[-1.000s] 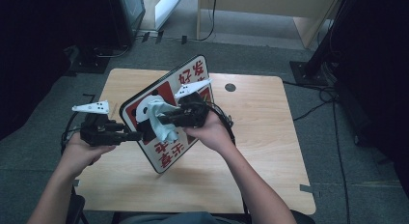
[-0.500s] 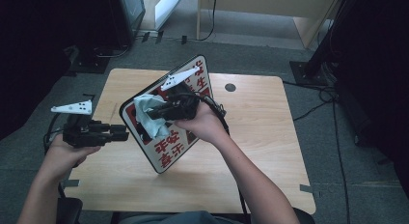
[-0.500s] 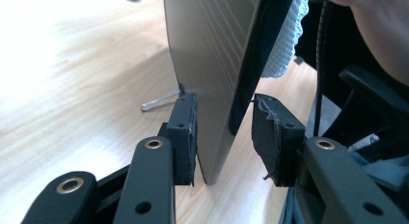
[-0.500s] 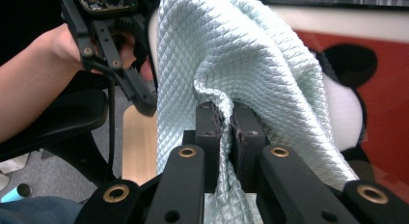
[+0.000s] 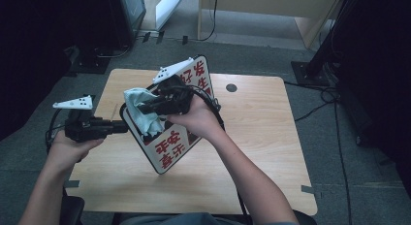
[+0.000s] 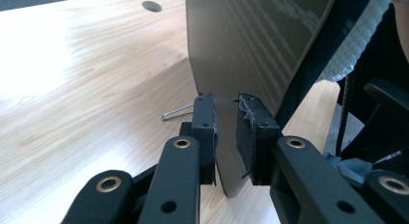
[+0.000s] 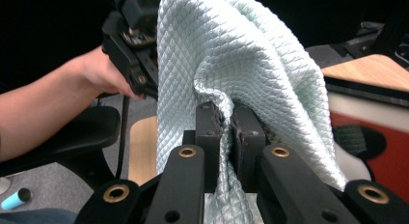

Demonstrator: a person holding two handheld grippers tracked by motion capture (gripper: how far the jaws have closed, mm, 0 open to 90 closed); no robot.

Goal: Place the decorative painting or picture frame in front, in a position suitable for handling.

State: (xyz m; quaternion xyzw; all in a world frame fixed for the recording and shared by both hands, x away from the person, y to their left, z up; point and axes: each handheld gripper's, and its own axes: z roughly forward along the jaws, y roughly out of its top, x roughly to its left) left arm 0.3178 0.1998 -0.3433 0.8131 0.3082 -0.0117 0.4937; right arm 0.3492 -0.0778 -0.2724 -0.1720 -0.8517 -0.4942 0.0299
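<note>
sign (image 5: 181,137) is pinched at its edge by the left gripper (image 6: 225,132) so it's steadied while cloth (image 7: 231,64), clamped in the right gripper (image 7: 226,137), gets wiped across it

The cloth (image 7: 231,64) is running off the top of the right gripper view and covering part of the sign (image 5: 167,137); the sign's red characters are partly hiding beneath it.

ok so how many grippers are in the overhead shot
2. The left gripper clamps the sign board's lower left edge, and the right gripper presses a pale green cloth against the board's face.
</note>
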